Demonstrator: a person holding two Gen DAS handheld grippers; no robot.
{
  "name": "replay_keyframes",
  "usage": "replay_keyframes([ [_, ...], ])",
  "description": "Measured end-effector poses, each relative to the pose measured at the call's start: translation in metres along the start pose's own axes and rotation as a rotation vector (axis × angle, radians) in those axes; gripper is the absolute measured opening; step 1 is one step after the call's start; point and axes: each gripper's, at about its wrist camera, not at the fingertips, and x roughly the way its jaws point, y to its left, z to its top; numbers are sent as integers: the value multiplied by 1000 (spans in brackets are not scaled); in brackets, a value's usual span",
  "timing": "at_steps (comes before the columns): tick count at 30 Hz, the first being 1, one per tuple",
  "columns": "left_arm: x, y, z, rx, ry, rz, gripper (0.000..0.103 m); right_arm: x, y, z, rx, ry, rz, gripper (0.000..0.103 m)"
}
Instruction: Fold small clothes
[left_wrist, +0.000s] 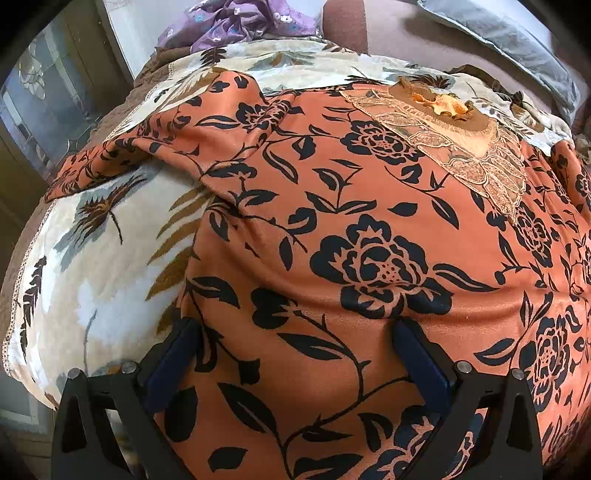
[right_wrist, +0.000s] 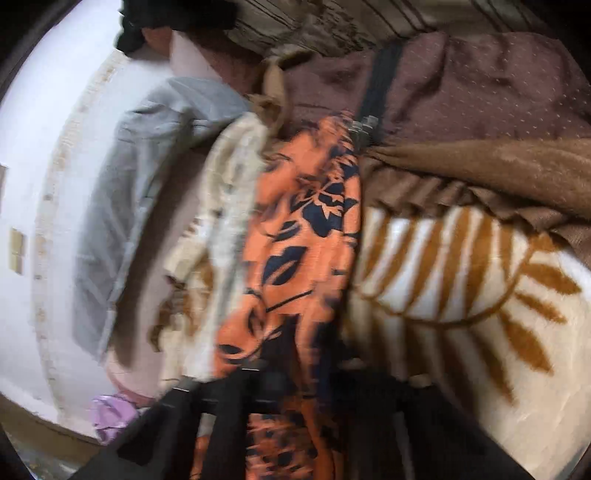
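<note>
An orange garment (left_wrist: 369, 229) with a black flower print lies spread on a cream leaf-patterned blanket (left_wrist: 103, 266). Its lace neckline (left_wrist: 461, 144) is at the far end and one sleeve (left_wrist: 147, 147) reaches out to the left. My left gripper (left_wrist: 299, 343) stands open low over the garment's near part, its blue pads (left_wrist: 173, 362) wide apart, one at the garment's left edge. The right wrist view is blurred and tilted. There my right gripper (right_wrist: 291, 384) is shut on a bunched ridge of the orange garment (right_wrist: 303, 229) that runs up from between its dark fingers.
A purple flowered cloth (left_wrist: 236, 22) and a grey cushion (left_wrist: 509, 44) lie beyond the blanket. The right wrist view shows a grey cloth (right_wrist: 147, 177), brown bedding (right_wrist: 480, 162), a black strap (right_wrist: 380, 81) and the cream blanket (right_wrist: 461, 295) on the right.
</note>
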Motion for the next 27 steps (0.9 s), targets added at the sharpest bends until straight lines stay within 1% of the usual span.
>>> replay_keyframes([
  [2, 1, 1, 3, 1, 13, -13, 103, -15, 28, -6, -54, -18, 61, 6],
  [3, 1, 2, 4, 7, 25, -19, 103, -26, 54, -15, -97, -18, 109, 6],
  [5, -1, 6, 7, 20, 39, -23, 103, -38, 93, -32, -178, 1, 173, 6],
  [6, -5, 8, 7, 22, 29, -18, 103, -46, 124, -50, -256, 26, 214, 6],
  [7, -10, 12, 7, 22, 9, -8, 103, -52, 142, -64, -298, 45, 246, 6],
  [9, -23, 21, 7, 25, -38, 21, 103, -58, 177, -101, -355, 120, 337, 6],
  [10, -29, 26, 8, 26, -58, 30, 103, -58, 196, -127, -385, 179, 383, 6],
  [11, -37, 33, 8, 25, -86, 41, 103, -59, 206, -143, -401, 213, 407, 6],
  [13, -49, 49, 10, 8, -123, 63, 103, -57, 232, -193, -459, 328, 470, 6],
  [14, -53, 58, 12, -5, -136, 74, 103, -52, 246, -228, -511, 414, 486, 10],
  [16, -60, 72, 14, -28, -150, 91, 103, -40, 260, -285, -582, 547, 447, 11],
  [18, -67, 87, 16, -55, -161, 105, 103, -24, 260, -333, -607, 674, 427, 36],
  [19, -69, 90, 17, -66, -163, 110, 103, -22, 256, -349, -598, 715, 430, 76],
  [20, -71, 97, 18, -80, -165, 113, 103, -20, 248, -364, -574, 746, 428, 93],
  [21, -73, 101, 18, -89, -166, 112, 103, -18, 240, -378, -546, 770, 408, 93],
  [22, -77, 104, 16, -94, -168, 111, 103, -13, 234, -379, -538, 796, 391, 93],
  [24, -81, 104, 17, -96, -175, 108, 103, -18, 218, -377, -501, 837, 374, 93],
  [26, -82, 100, 23, -94, -178, 94, 103, -36, 204, -362, -460, 812, 386, 93],
  [27, -82, 95, 29, -93, -177, 76, 103, -46, 196, -343, -431, 773, 387, 93],
])
